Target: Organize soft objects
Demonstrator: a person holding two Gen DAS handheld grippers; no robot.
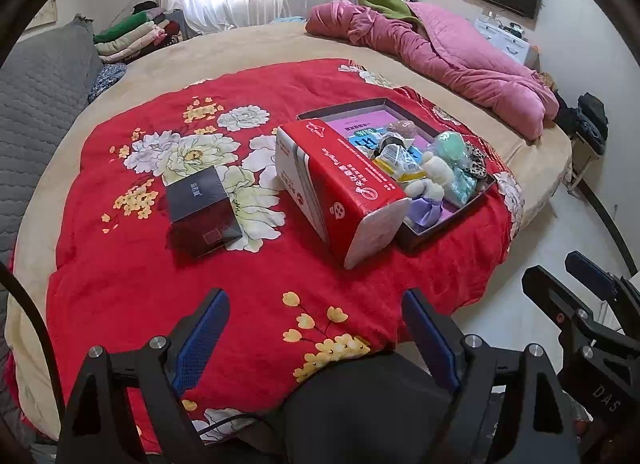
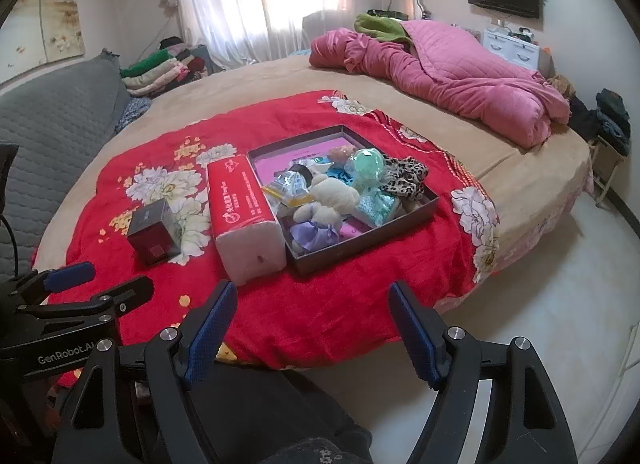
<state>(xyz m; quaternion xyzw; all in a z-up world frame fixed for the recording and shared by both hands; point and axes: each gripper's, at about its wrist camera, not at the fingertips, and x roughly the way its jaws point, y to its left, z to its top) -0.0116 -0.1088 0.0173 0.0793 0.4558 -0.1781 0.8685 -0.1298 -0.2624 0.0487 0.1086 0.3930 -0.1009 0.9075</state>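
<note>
On red blanket (image 2: 320,304), mid-bed: shallow tray (image 2: 424,206) w/ soft stuff piled in — cream plush (image 2: 334,200), purple bit (image 2: 314,234) at its 6 o'clock, green ball (image 2: 366,166) at 1, leopard cloth (image 2: 404,178) at 3. Tissue pack (image 2: 244,220) touching tray's 9 o'clock side; dark box (image 2: 154,234) further out at 9, apart. Pink quilt (image 2: 460,76) off at 1 o'clock, far edge. Left gripper (image 1: 316,338) released, jaws wide, nothing between. Right gripper (image 2: 310,330) same: spread, empty, near blanket's 6 o'clock edge.
</note>
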